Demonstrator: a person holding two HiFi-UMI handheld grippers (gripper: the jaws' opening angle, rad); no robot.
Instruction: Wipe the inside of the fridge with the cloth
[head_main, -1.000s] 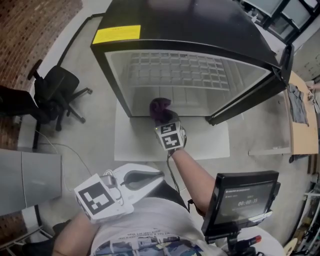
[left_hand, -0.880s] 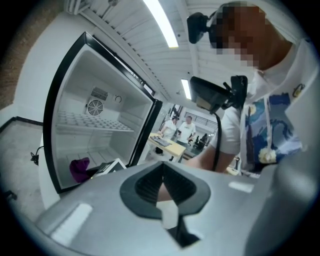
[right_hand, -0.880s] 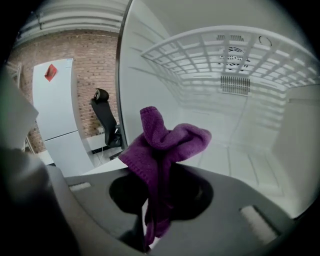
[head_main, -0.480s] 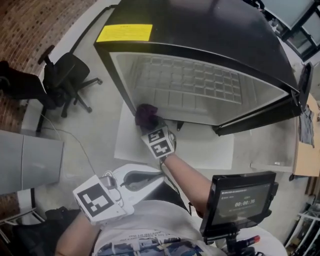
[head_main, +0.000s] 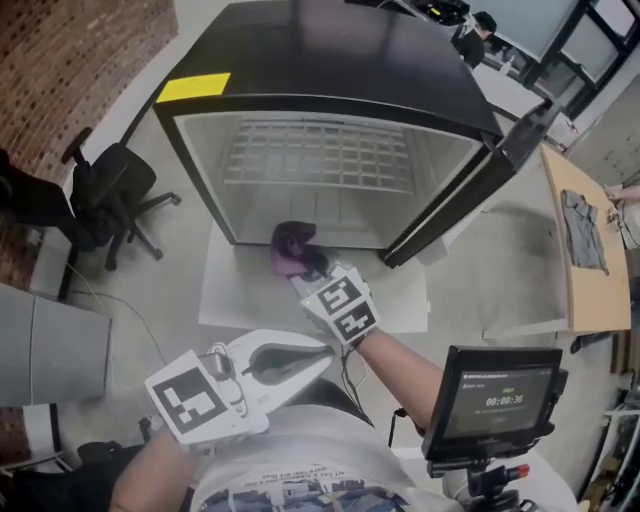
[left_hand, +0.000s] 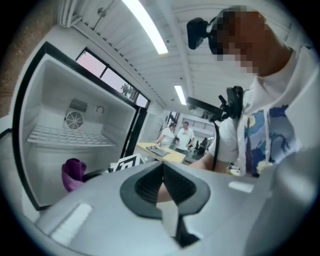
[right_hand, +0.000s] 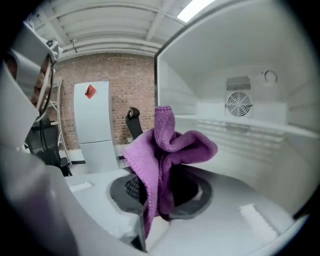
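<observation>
Now, head view: your right tool (head_main: 312, 270) holds purple cloth (head_main: 290, 246) just ahead, at fridge (head_main: 320, 60) mouth, placed for wiping. Left gripper view: left tool (left_hand: 163, 182) pressed together, empty, parked clear. Right gripper view: jaws pinch cloth bunch, loose fold forward for contact.

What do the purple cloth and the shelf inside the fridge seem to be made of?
Purple cloth: likely microfibre or terry, matt; it shows a fuzzy nap, a stitched hem and limp folds. Shelf: probably white-coated metal wire, judging by its thin grid of bars; the coating is a guess.
</observation>
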